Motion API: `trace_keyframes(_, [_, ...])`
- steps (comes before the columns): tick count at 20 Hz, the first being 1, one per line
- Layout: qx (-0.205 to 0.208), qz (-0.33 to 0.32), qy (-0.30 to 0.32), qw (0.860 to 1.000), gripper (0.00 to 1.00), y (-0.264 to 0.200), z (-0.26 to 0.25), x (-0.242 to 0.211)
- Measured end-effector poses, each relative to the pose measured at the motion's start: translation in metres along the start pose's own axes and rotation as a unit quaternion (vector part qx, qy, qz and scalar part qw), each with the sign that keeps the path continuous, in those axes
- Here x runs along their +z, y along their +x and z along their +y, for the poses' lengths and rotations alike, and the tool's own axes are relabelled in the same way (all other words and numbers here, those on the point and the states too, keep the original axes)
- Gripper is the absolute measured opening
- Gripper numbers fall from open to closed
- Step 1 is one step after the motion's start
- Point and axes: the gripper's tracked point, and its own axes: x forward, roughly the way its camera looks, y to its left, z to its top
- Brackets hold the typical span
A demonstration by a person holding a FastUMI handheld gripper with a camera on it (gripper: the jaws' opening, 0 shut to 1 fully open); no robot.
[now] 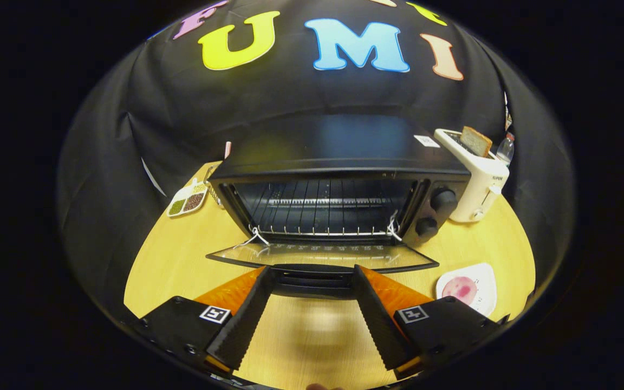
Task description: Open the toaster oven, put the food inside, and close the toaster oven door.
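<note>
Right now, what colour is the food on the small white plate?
Pink, a round piece on the white plate, seen in the gripper view beyond the open fingers.

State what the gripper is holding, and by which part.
Nothing is held. The gripper is open, its fingertips at the handle of the lowered toaster oven door, not pressing on it.

Toaster oven [339, 189] just ahead of the gripper [314, 279], door [323, 256] folded down flat, jaws spread wide at its handle [314, 281], pink food on a plate [469, 290] on the counter [312, 336] right of the jaws
</note>
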Motion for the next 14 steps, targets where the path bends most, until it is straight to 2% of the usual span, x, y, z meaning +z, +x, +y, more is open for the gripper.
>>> trace_keyframes(2, [0.010,0.045,0.006,0.999,0.96,0.008,-0.002,-0.032])
trace_keyframes(6, [-0.001,0.115,0.006,0.993,0.98,0.013,-0.025,-0.083])
trace_keyframes(9, [-0.001,0.124,-0.010,0.992,0.99,0.003,-0.037,-0.094])
trace_keyframes(14, [-0.009,0.099,-0.036,0.994,0.99,-0.030,-0.078,-0.087])
